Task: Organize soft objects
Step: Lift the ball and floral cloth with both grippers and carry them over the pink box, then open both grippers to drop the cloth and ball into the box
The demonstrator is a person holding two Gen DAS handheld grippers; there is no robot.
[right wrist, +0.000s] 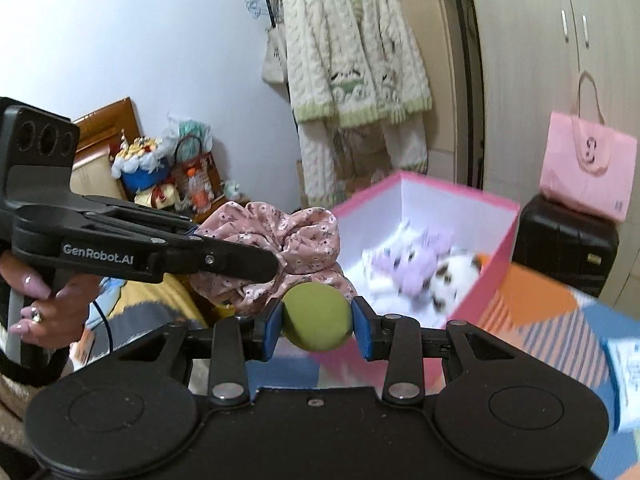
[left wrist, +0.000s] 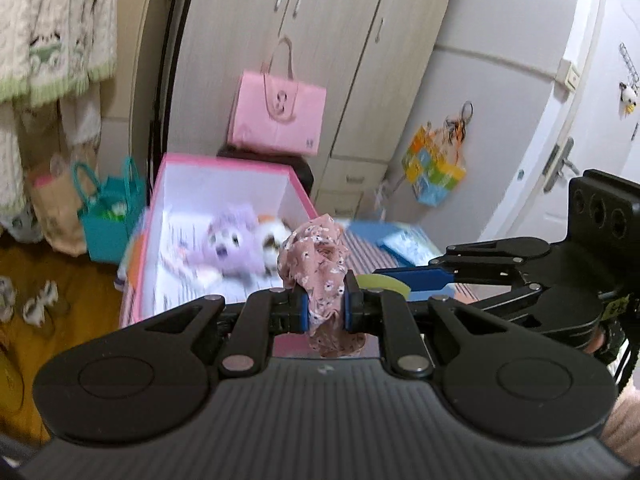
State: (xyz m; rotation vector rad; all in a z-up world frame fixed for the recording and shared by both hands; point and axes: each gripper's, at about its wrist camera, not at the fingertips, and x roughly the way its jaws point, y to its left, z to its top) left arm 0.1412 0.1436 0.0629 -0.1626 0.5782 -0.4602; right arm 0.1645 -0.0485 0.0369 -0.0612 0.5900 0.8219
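Left tool clamps a floral scrunchie; right tool grips a green ball, pink box at centre-right.

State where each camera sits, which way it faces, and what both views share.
Left wrist: on the left gripper, facing the pink box and wardrobe; the right gripper enters from the right.
Right wrist: on the right gripper, facing the pink box; a hand holds the left gripper.
Shared: floral scrunchie, green ball, plush toys, pink bag.
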